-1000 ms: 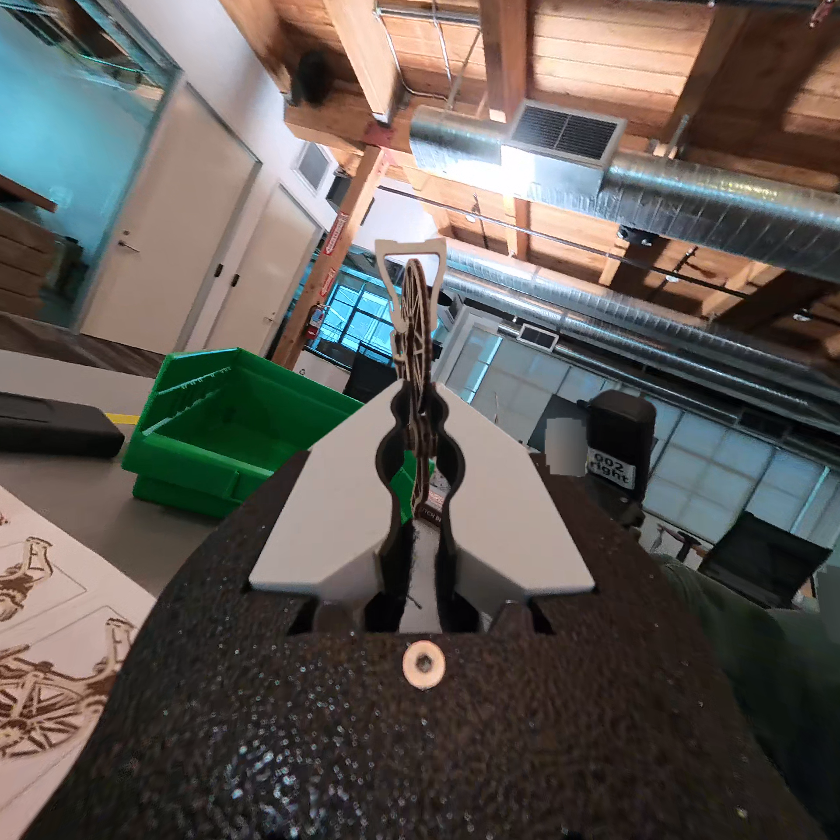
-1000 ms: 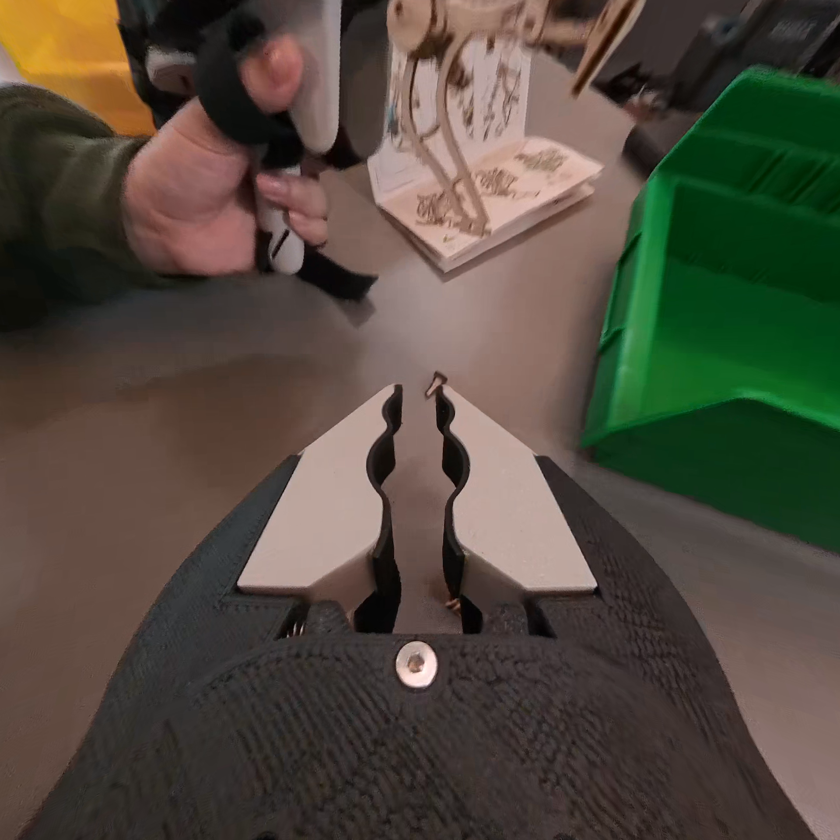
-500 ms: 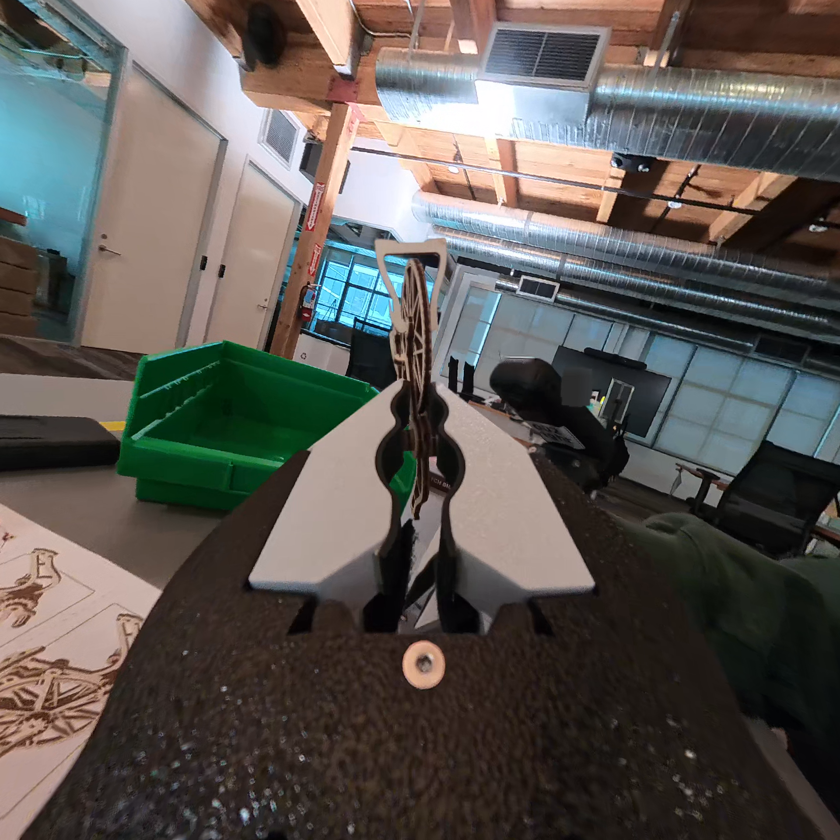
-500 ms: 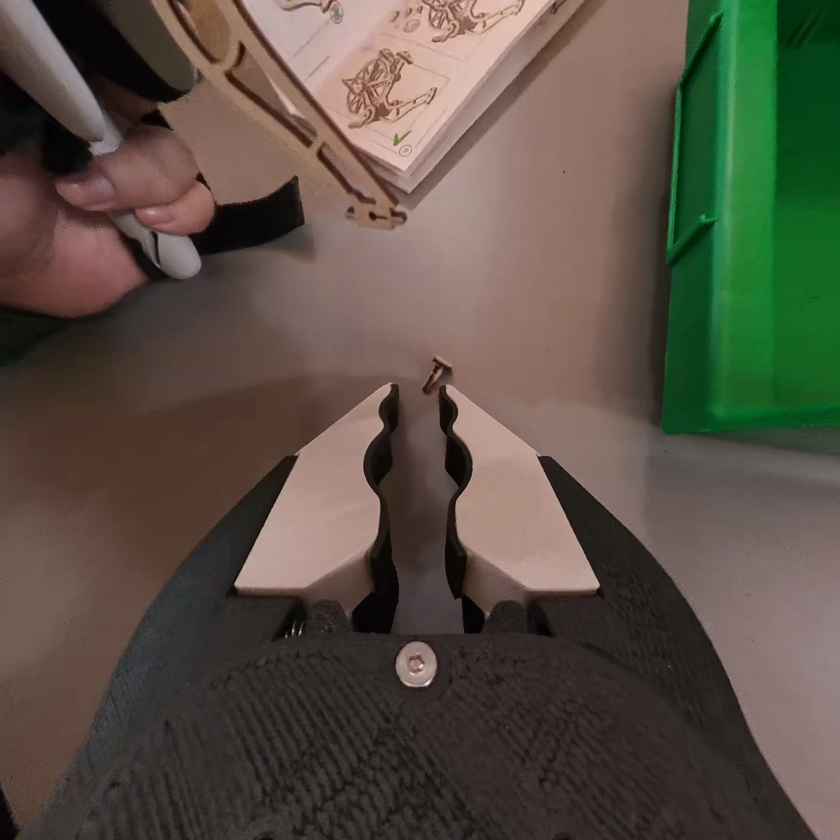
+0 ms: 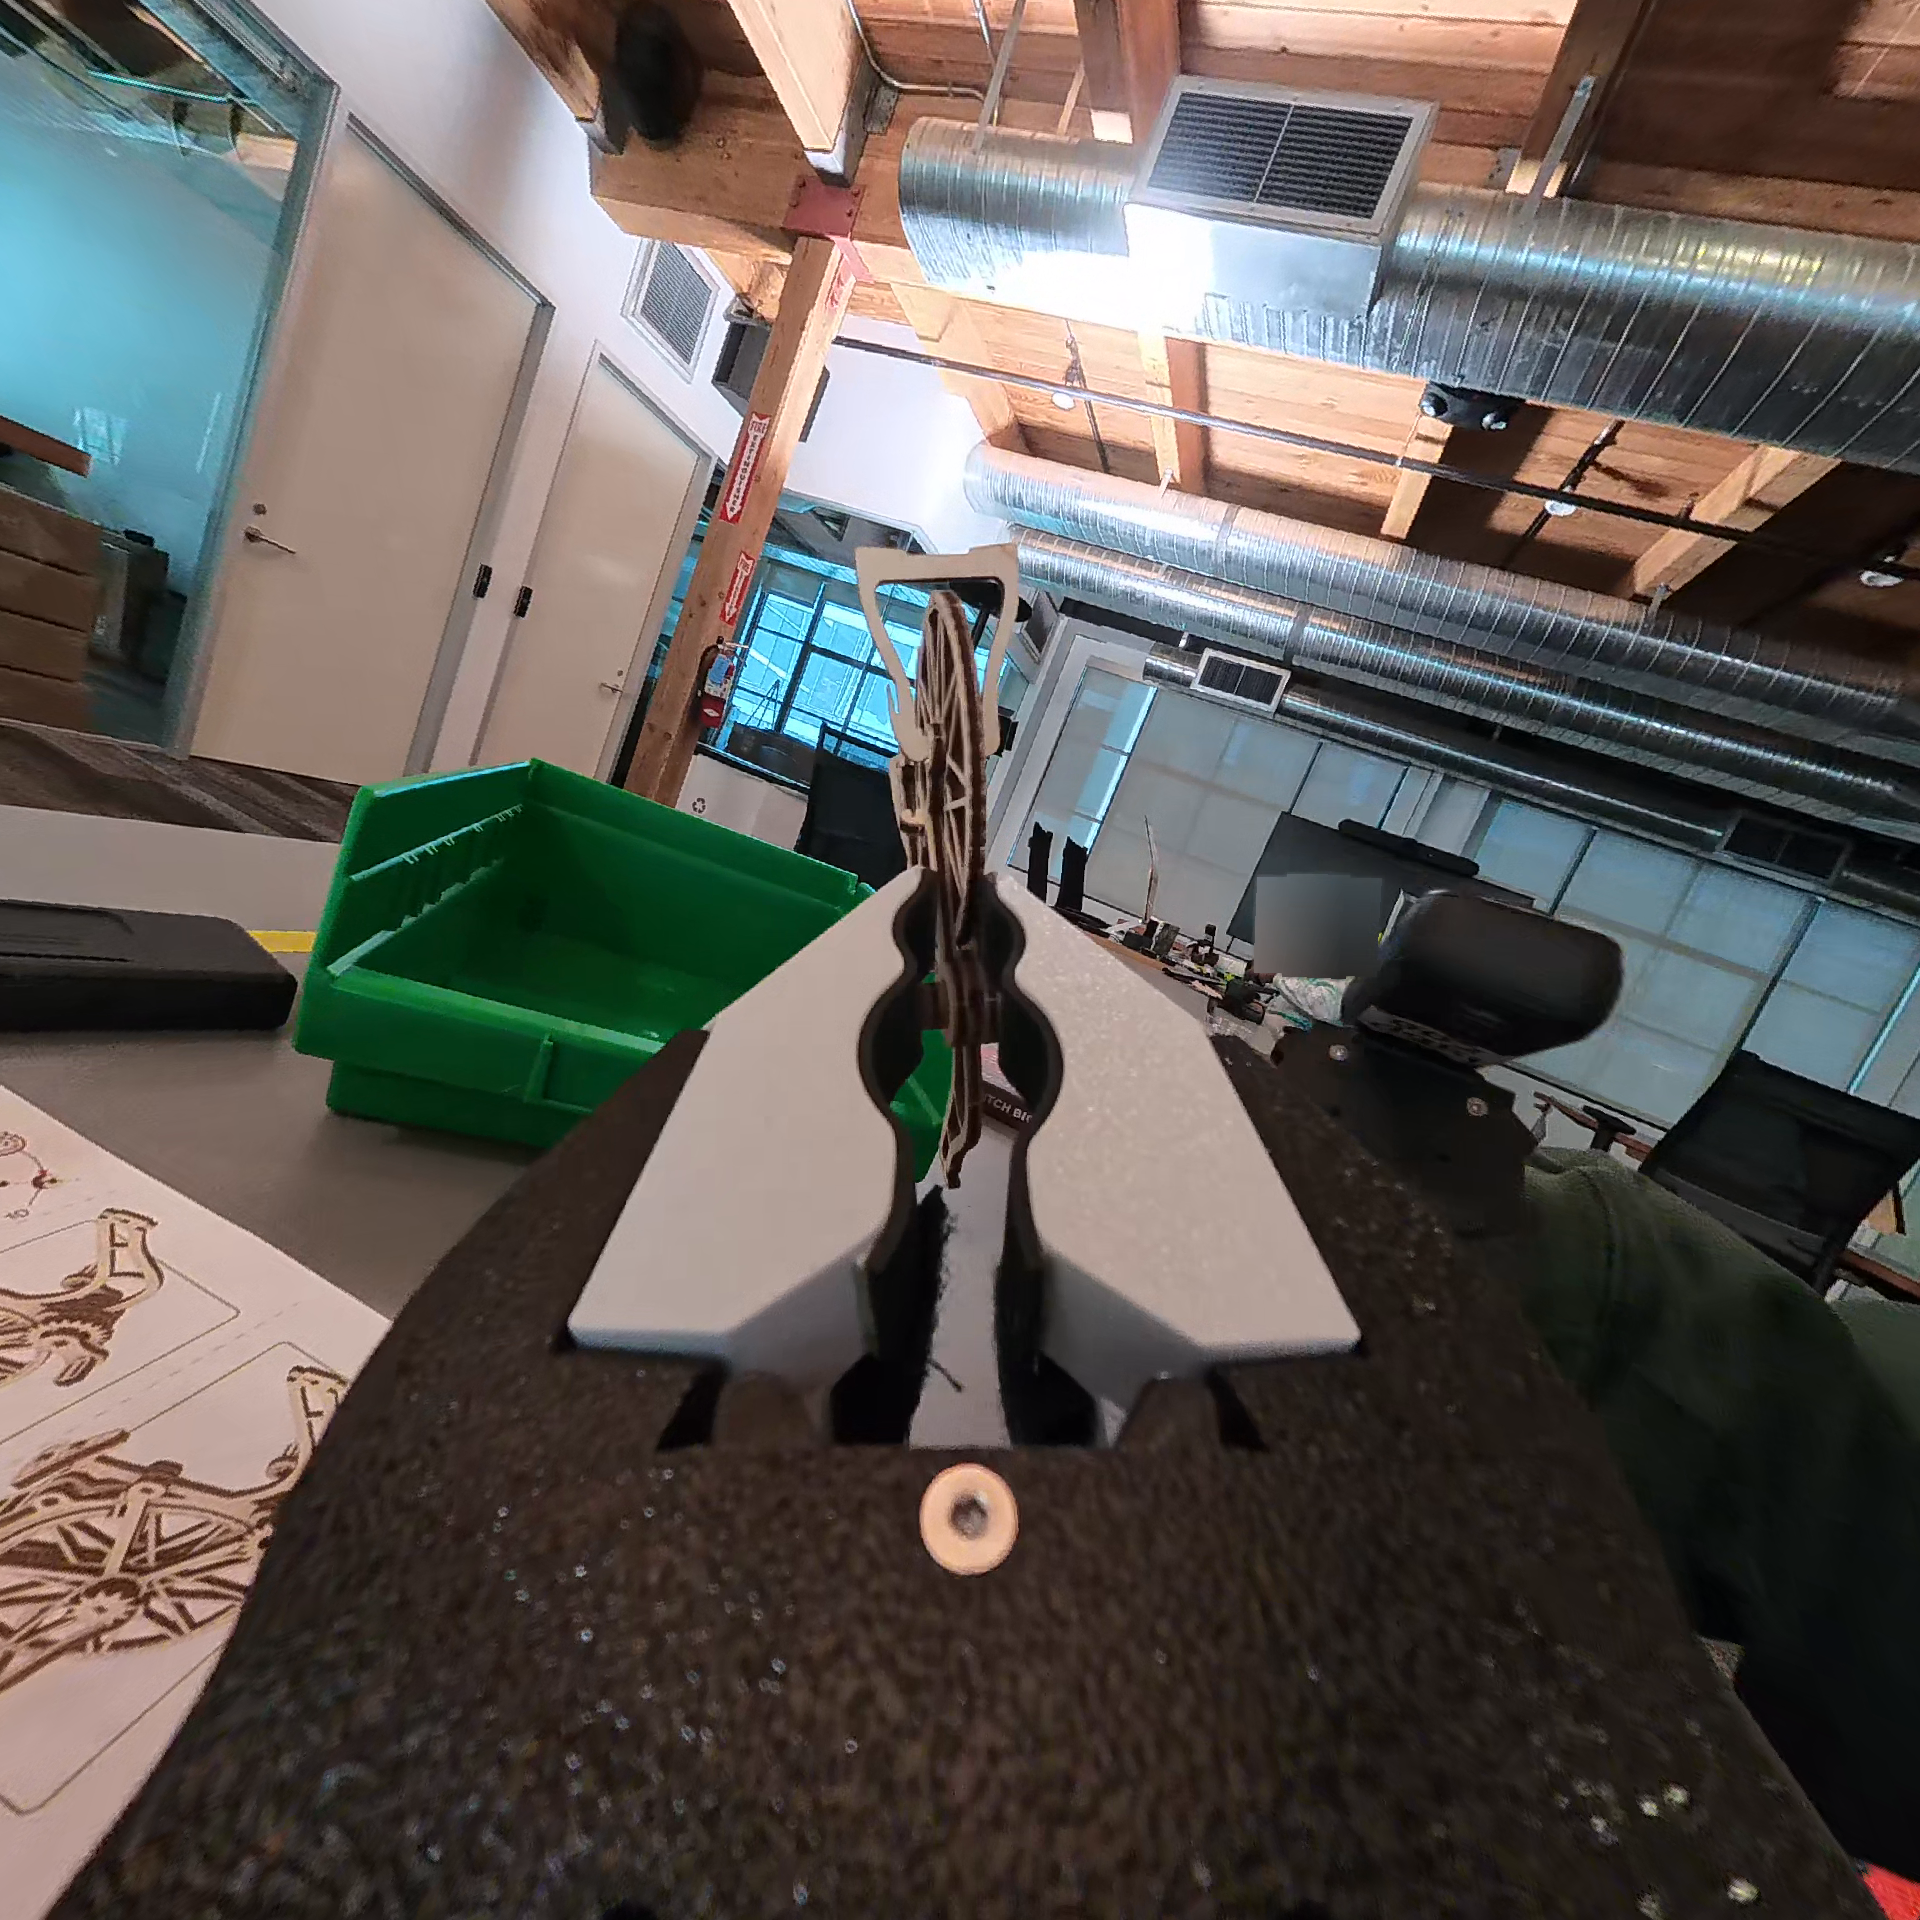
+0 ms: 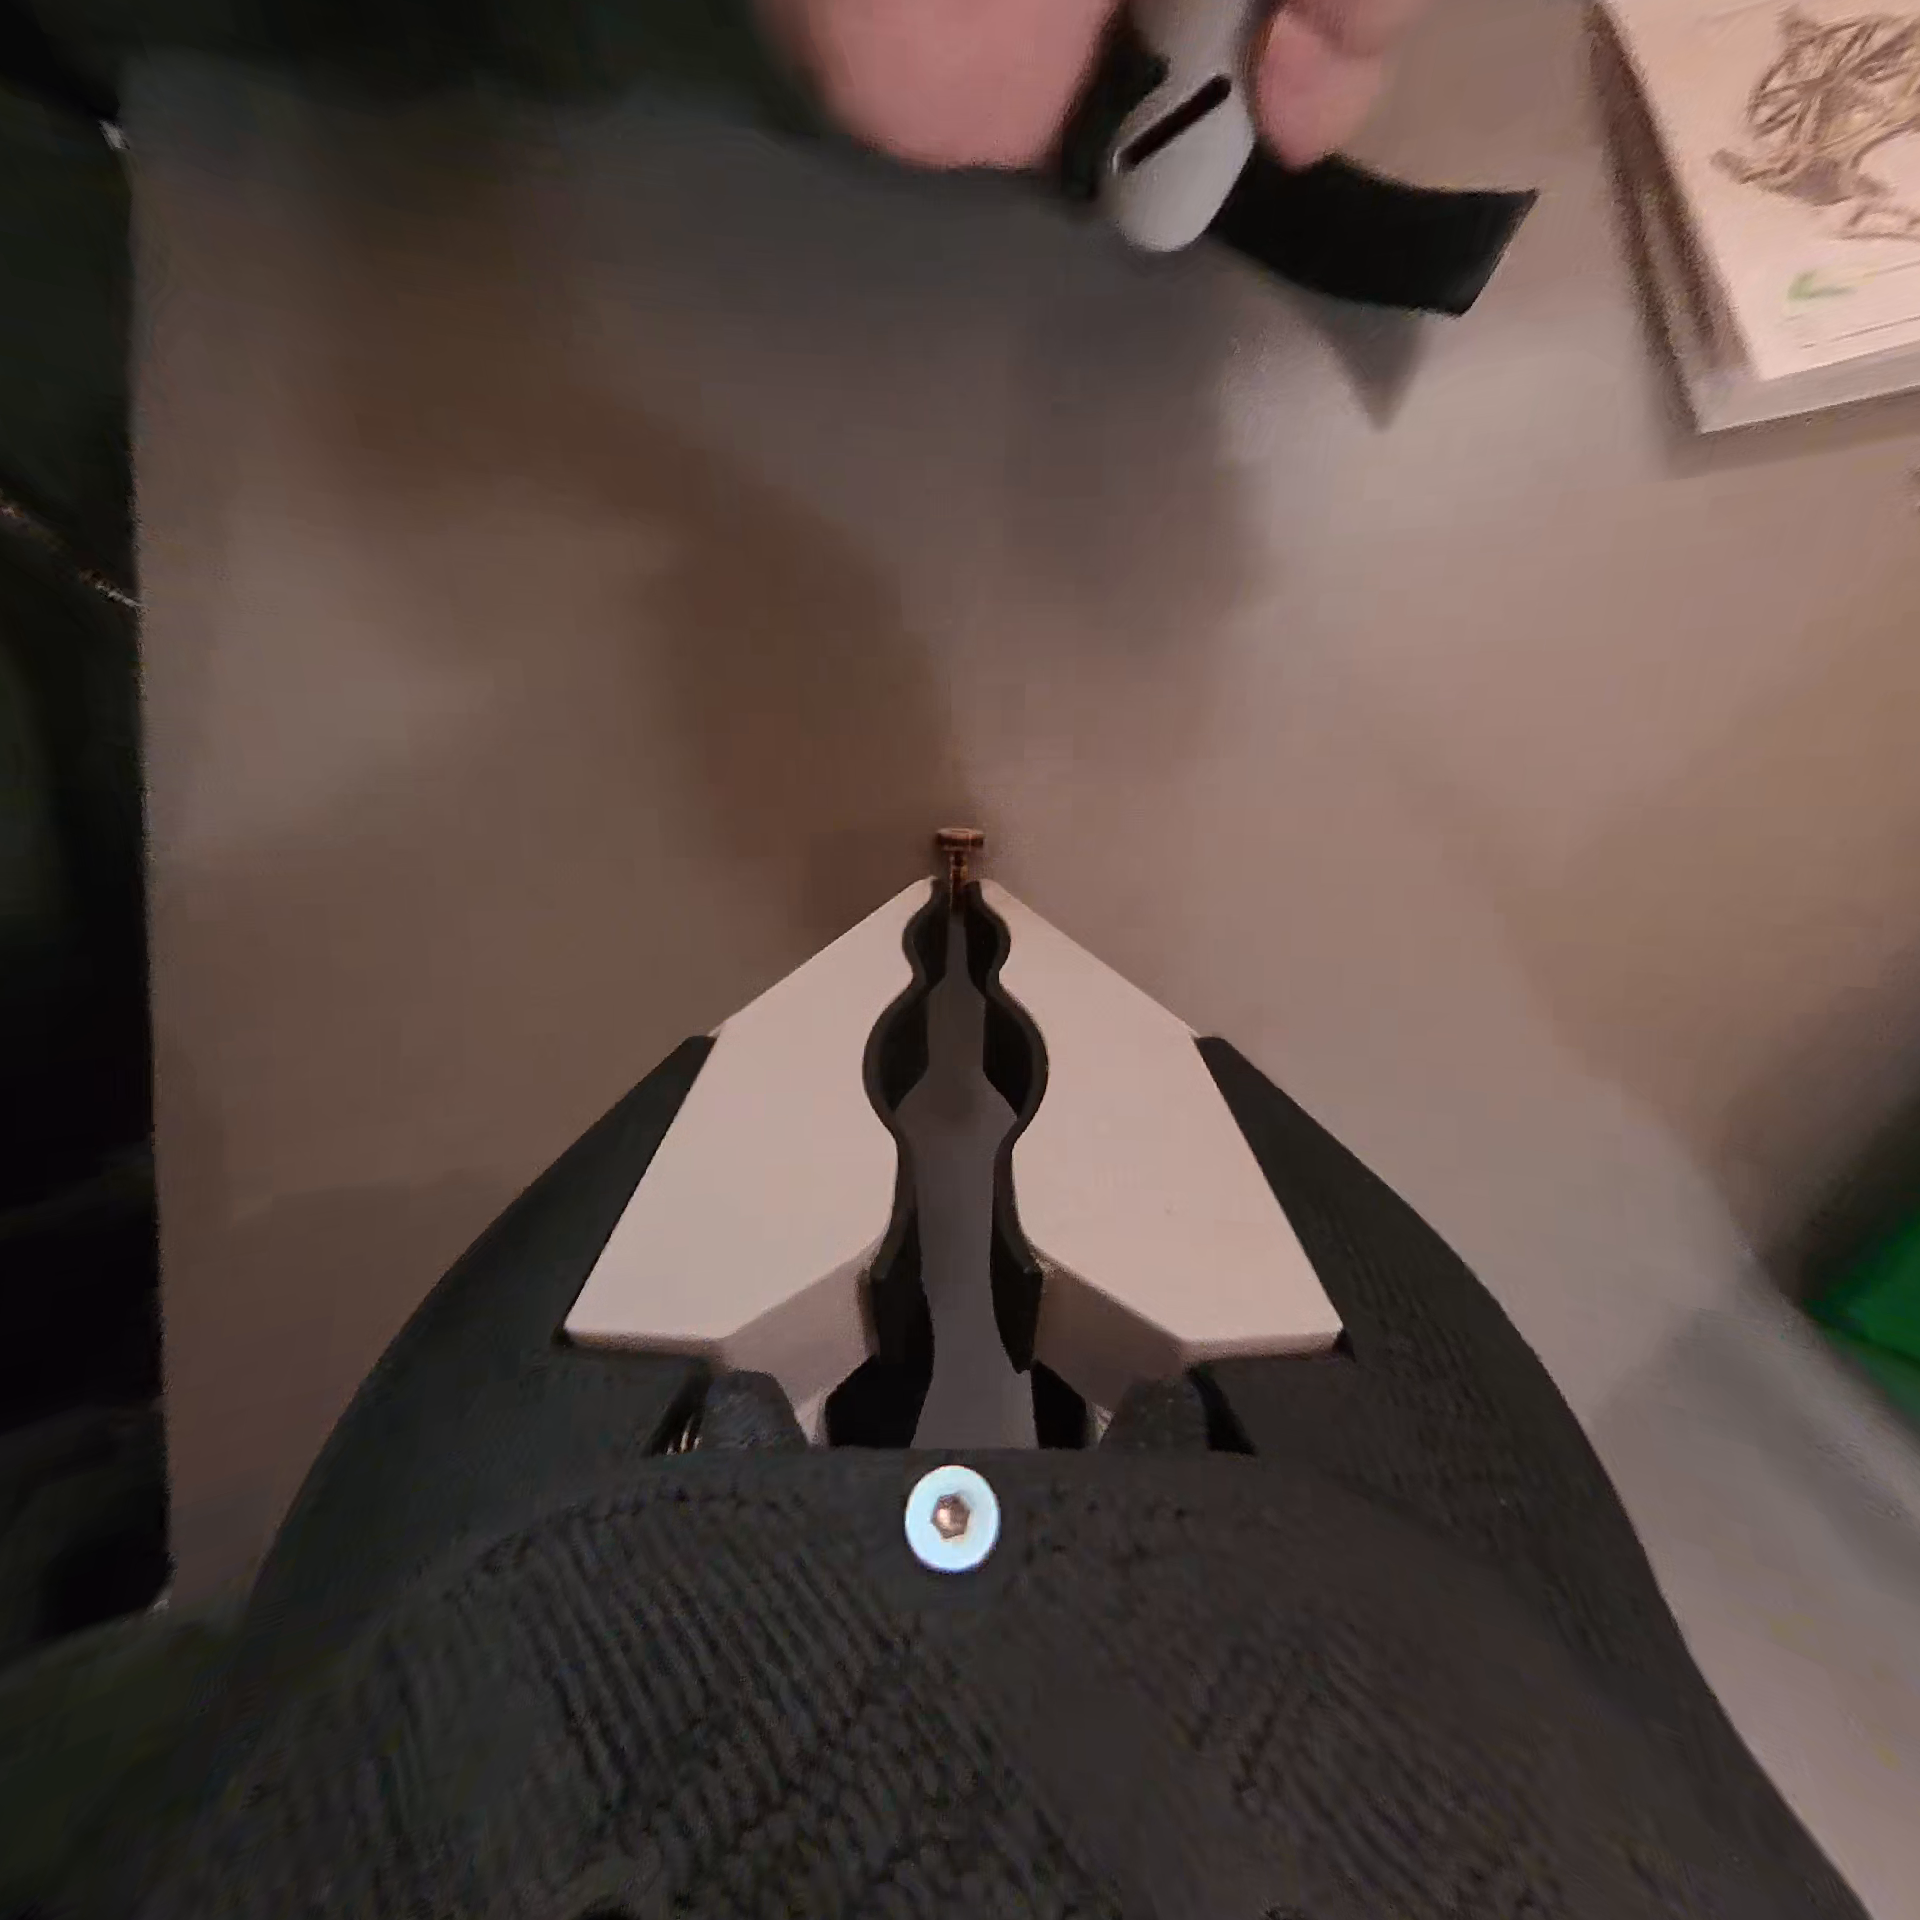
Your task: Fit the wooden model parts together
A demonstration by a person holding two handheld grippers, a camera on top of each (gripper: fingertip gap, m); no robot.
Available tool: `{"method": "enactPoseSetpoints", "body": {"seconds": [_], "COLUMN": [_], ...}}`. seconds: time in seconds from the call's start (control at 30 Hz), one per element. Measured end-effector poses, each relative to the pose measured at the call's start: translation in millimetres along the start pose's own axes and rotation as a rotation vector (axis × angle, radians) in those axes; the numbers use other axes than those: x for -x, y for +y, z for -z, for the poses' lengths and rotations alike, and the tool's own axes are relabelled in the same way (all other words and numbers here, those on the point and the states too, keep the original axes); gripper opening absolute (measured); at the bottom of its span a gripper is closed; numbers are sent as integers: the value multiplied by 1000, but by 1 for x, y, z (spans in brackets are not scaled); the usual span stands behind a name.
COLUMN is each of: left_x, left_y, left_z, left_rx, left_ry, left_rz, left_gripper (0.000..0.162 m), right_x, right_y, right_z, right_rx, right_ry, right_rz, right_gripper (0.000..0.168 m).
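My left gripper (image 5: 954,896) is shut on a wooden model assembly (image 5: 948,748), a spoked wheel with a pale frame piece above it, held upright and edge-on in the air. My right gripper (image 6: 954,885) is shut on a small wooden pin (image 6: 958,844), whose flat head sticks out just past the fingertips, close above the grey table (image 6: 520,623). The hand holding the left gripper's handle (image 6: 1174,135) shows blurred at the top of the right wrist view.
A green plastic bin (image 5: 540,956) stands on the table behind and left of the left gripper, its corner also in the right wrist view (image 6: 1870,1299). An instruction booklet (image 5: 114,1455) lies at the left, and shows in the right wrist view (image 6: 1787,187). A black case (image 5: 125,977) lies far left. Across from one pair of fingers to the other is roughly 20 centimeters.
My right gripper closed on the small pin that lay just past its open fingertips, and its view swung left. My left gripper kept its hold on the wheel assembly and tilted slightly.
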State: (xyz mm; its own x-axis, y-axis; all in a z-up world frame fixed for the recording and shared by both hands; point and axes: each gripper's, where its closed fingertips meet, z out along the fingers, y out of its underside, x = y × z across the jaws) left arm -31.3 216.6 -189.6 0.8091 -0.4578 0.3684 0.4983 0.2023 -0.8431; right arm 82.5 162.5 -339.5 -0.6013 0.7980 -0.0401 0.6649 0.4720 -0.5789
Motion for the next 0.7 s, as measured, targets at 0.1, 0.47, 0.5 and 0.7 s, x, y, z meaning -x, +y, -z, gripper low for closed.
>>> {"method": "enactPoseSetpoints", "body": {"seconds": [0.1, 0.47, 0.5, 0.7], "left_x": [1, 0, 1, 2], "left_y": [1, 2, 2, 3], "left_z": [0, 0, 0, 0], "left_rx": [3, 8, 7, 8], "left_ry": [1, 10, 8, 6], "left_rz": [10, 33, 35, 41], "left_gripper": [5, 5, 5, 5], "right_x": [1, -33, -33, 1], "right_y": [2, 4, -2, -18], "right_z": [2, 11, 14, 24], "right_rx": [-14, -77, -112, -308], "right_ry": [1, 310, 328, 248], "right_rz": [-32, -185, -201, -565], "right_gripper": [5, 17, 17, 12]}}
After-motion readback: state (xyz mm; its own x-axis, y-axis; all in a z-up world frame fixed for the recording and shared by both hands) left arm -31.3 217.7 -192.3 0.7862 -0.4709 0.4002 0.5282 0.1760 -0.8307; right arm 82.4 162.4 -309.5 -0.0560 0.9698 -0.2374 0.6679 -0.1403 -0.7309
